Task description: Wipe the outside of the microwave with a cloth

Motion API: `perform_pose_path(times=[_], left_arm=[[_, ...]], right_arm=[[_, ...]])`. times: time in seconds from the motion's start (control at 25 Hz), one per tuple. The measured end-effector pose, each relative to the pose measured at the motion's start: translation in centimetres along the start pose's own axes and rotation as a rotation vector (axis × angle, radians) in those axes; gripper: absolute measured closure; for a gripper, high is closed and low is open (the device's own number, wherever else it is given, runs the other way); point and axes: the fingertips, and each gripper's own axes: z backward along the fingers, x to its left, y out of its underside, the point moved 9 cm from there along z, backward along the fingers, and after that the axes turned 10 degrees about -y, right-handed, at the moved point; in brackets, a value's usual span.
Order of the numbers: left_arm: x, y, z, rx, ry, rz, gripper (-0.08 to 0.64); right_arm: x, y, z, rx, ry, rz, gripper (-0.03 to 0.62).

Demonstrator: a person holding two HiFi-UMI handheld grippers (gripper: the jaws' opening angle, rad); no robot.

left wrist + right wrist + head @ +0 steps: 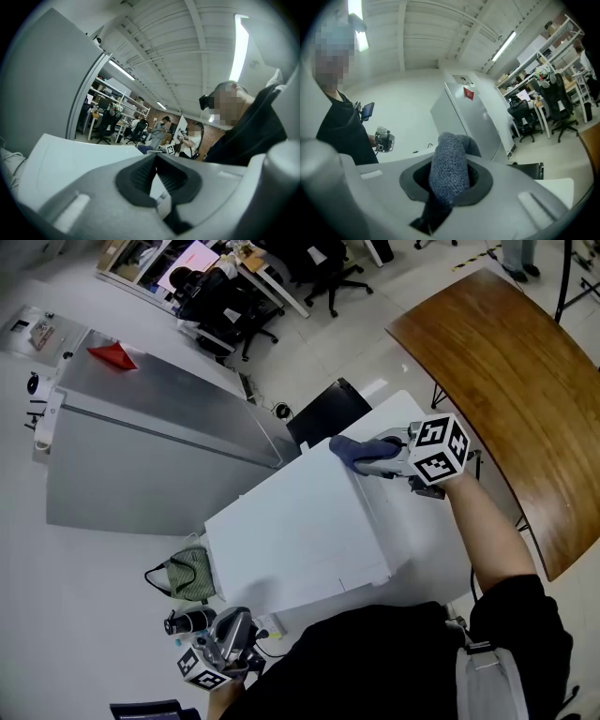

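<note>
The white microwave [291, 540] stands in the middle of the head view, seen from above. My right gripper [364, 457] is shut on a blue-grey cloth [349, 452], which rests at the far right corner of the microwave's top. The right gripper view shows the cloth [449, 168] bulging up between the jaws of that gripper [451, 183]. My left gripper [234, 626] hangs low at the microwave's near left corner, off its surface, shut and holding nothing. The left gripper view has the closed jaws of the left gripper [155, 160] pointing over the microwave's white top [70, 161].
A silver fridge [159, 446] with a red item [114, 356] on top stands to the left. A curved wooden table [525, 399] lies on the right, a black chair [328, 413] behind the microwave, and a green bag [187, 573] on the floor at left.
</note>
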Motion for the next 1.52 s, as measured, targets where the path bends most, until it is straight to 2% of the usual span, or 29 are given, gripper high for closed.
perform_pose_path(times=[0.12,0.28,0.4,0.56,0.76,0.84,0.92,0.96,1.08,1.16,1.24,1.32,1.4,1.52], left_arm=[[-0.2,0.1,0.2,0.006,0.006,-0.008,0.557],[-0.3,0.1,1.1,0.002,-0.006,-0.008,0.557],[-0.2,0.4,1.5,0.006,-0.019,0.0,0.557],[-0.6,0.5,1.8,0.002,-0.021,-0.003,0.557],[-1.3,0.0,1.5,-0.02,-0.024,0.0,0.557],[-1.2,0.3,1.8,-0.013,-0.025,-0.003,0.557],[-1.1,0.6,2.1,-0.013,-0.021,-0.01,0.557],[-1.1,0.5,2.0,-0.016,-0.018,-0.01,0.557],[-1.0,0.7,1.7,-0.016,-0.012,-0.005,0.557],[-0.9,0.9,1.3,-0.012,-0.004,-0.002,0.557],[-1.0,1.0,0.8,-0.009,0.008,-0.002,0.557],[-1.1,1.0,0.4,-0.001,0.02,-0.001,0.557],[-1.2,1.0,0.3,0.007,0.028,-0.001,0.557],[-1.4,0.9,0.2,0.014,0.023,0.004,0.557]], right_arm=[[-0.1,1.3,-1.8,0.049,-0.01,-0.006,0.538],[-2.0,4.8,-1.8,0.15,0.061,-0.067,0.538],[-4.9,9.6,-2.0,0.277,0.099,-0.163,0.538],[-8.3,15.1,-2.0,0.332,0.125,-0.328,0.54],[-10.3,18.5,-3.0,0.571,0.18,-0.343,0.54],[-9.9,18.1,-2.8,0.614,0.168,-0.326,0.538],[-8.4,15.5,-1.2,0.565,0.165,-0.273,0.538],[-7.1,13.2,-0.2,0.482,0.158,-0.239,0.538],[-1.4,5.5,2.9,0.147,0.087,-0.118,0.538],[2.1,2.1,3.5,0.021,0.018,-0.037,0.538],[4.1,0.8,2.4,-0.001,-0.052,0.011,0.538],[4.4,1.4,0.4,0.05,-0.089,0.022,0.538],[3.4,2.9,-0.7,0.088,-0.077,-0.011,0.538],[1.2,5.9,-0.7,0.132,-0.015,-0.087,0.538]])
